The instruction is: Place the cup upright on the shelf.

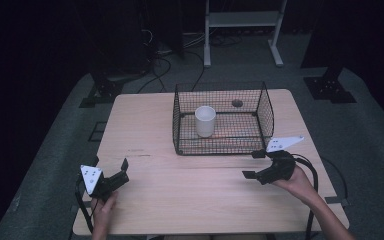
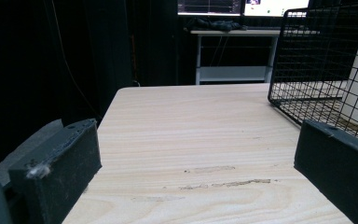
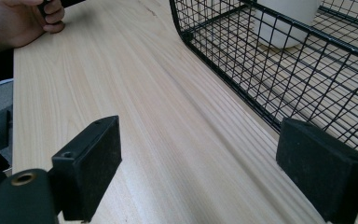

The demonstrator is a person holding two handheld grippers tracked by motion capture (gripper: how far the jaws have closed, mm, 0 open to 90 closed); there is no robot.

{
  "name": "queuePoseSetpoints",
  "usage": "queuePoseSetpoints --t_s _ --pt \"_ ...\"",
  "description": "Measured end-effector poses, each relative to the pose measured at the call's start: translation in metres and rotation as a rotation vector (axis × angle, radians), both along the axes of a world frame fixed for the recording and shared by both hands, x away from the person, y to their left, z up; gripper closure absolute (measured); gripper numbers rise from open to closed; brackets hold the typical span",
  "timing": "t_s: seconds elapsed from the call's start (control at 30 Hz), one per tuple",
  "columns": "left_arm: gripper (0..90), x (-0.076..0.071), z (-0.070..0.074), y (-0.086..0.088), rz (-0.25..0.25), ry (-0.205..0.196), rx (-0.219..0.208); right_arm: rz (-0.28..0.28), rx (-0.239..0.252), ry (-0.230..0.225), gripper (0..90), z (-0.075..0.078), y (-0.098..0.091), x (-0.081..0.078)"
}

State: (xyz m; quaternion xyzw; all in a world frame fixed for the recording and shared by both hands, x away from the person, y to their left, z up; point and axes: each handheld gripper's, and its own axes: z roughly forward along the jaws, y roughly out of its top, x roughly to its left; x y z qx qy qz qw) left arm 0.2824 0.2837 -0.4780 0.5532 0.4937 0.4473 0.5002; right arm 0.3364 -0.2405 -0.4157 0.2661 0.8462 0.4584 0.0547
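My left tool: jaws wide apart, empty | my right tool: jaws wide apart, empty, just beside wire basket | white cup upright inside basket on table | no legible writing.

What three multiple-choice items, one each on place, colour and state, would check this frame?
1. Where is the cup?
A. inside the wire basket
B. on the bare table beside it
C. in the left claw

2. What colour is the cup?
A. red
B. white
C. black

3. How do the two claws stand?
A. both shut on the cup
B. one open, one shut
C. both open and empty

Answers:
1. A, the cup stands upright within the basket's walls.
2. B, it looks plain white through the mesh.
3. C, the left claw and the right claw each show a wide gap with only the table between the jaws.
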Motion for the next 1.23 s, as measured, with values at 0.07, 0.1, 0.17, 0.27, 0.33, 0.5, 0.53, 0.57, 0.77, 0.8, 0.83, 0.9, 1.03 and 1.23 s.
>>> queuePoseSetpoints --t_s 0.07,0.1,0.17,0.27,0.33,0.5,0.53,0.57,0.77,0.8,0.83,0.9,1.03,1.23 --pt "0.0 0.000 0.000 0.000 0.000 0.000 0.001 -0.006 0.011 -0.014 13.2 -0.001 -0.001 -0.002" --pt "0.0 0.000 0.000 0.000 0.000 -0.001 0.001 -0.011 0.009 -0.016 13.2 -0.003 -0.002 -0.002" --pt "0.0 0.000 0.000 0.000 -0.001 -0.001 0.001 -0.016 0.012 -0.004 13.2 -0.006 -0.005 -0.003" --pt "0.0 0.000 0.000 0.000 -0.002 -0.001 -0.001 -0.032 -0.002 -0.004 13.2 -0.011 -0.008 -0.005" --pt "0.0 0.000 0.000 0.000 -0.001 -0.001 -0.001 -0.047 -0.012 -0.017 13.2 -0.013 -0.011 -0.005" --pt "0.0 0.000 0.000 0.000 -0.001 -0.001 -0.002 -0.075 0.008 -0.027 13.2 -0.019 -0.018 -0.011" --pt "0.0 0.000 0.000 0.000 -0.001 -0.001 -0.002 -0.081 0.021 -0.032 13.2 -0.020 -0.020 -0.014" --pt "0.0 0.000 0.000 0.000 -0.001 -0.001 -0.002 -0.094 0.036 -0.050 13.2 -0.020 -0.023 -0.017" --pt "0.0 0.000 0.000 0.000 0.000 -0.001 0.002 -0.147 0.059 -0.100 13.2 -0.028 -0.032 -0.032" --pt "0.0 0.000 0.000 0.000 0.000 -0.001 0.002 -0.160 0.080 -0.109 13.2 -0.030 -0.033 -0.036" --pt "0.0 0.000 0.000 0.000 0.000 -0.001 0.002 -0.169 0.099 -0.114 13.2 -0.032 -0.033 -0.039" --pt "0.0 0.000 0.000 0.000 0.000 -0.002 0.000 -0.190 0.125 -0.140 13.2 -0.034 -0.034 -0.045" --pt "0.0 0.000 0.000 0.000 -0.002 -0.002 -0.001 -0.228 0.173 -0.183 13.2 -0.041 -0.030 -0.053" --pt "0.0 0.000 0.000 0.000 0.000 0.000 -0.001 -0.281 0.216 -0.211 13.1 -0.047 -0.030 -0.057"
